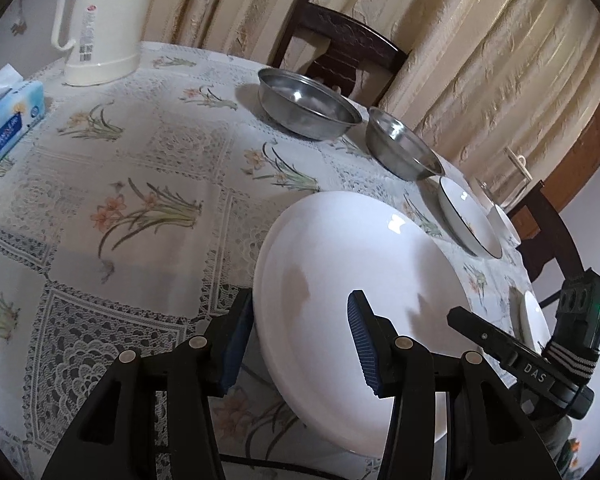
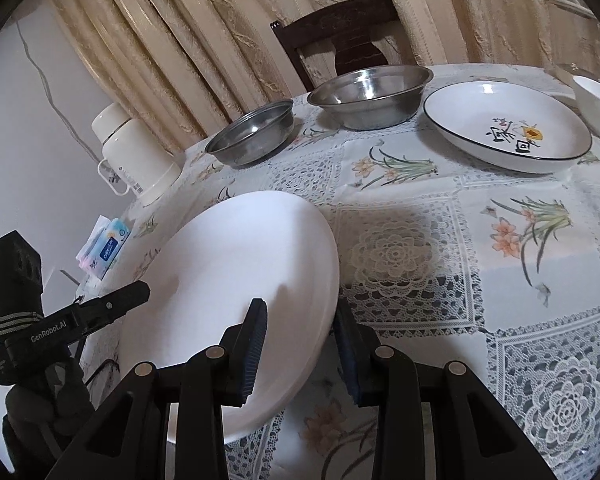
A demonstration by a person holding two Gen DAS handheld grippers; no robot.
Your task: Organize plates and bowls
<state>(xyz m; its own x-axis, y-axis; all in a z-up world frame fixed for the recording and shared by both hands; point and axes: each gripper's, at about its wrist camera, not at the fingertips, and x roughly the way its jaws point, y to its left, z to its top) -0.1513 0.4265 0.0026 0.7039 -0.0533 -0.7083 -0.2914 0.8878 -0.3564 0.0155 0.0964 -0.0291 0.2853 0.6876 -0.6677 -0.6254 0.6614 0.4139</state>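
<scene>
Currently a large white plate (image 1: 352, 280) is held tilted above the table (image 1: 140, 168), gripped on opposite rims by both tools. The left tool (image 1: 300, 344) is clamped on one edge of the plate, with one blue pad (image 1: 362, 340) pressed on the upper face and the other pad (image 1: 238, 344) under the rim. The right tool (image 2: 300, 344) is clamped on the opposite rim in the same way, one ribbed pad (image 2: 256, 344) on the plate's face and the other below it. Each tool can be seen from the other's camera, at the plate's far side. Beneath the plate a lace-patterned tablecloth (image 2: 420, 264) with printed flowers covers the table. Near the far edge of the table two steel bowls stand side by side but apart: a wider steel bowl (image 2: 370, 94) and a smaller steel bowl (image 2: 252, 134). Just beside the wider bowl, along the same edge, a black-rimmed plate (image 2: 508, 128) with a painted motif lies flat, and a small white bowl (image 2: 598, 108) stands beyond it. A white electric kettle (image 1: 104, 24) stands toward the far corner of the table, with a blue tissue pack (image 1: 8, 120) near it at the table's edge. A dark wooden chair (image 1: 340, 52) is set behind the bowls, in front of cream curtains (image 1: 480, 60). Another small white dish (image 1: 534, 320) is partly seen by the right tool in the left wrist view.
</scene>
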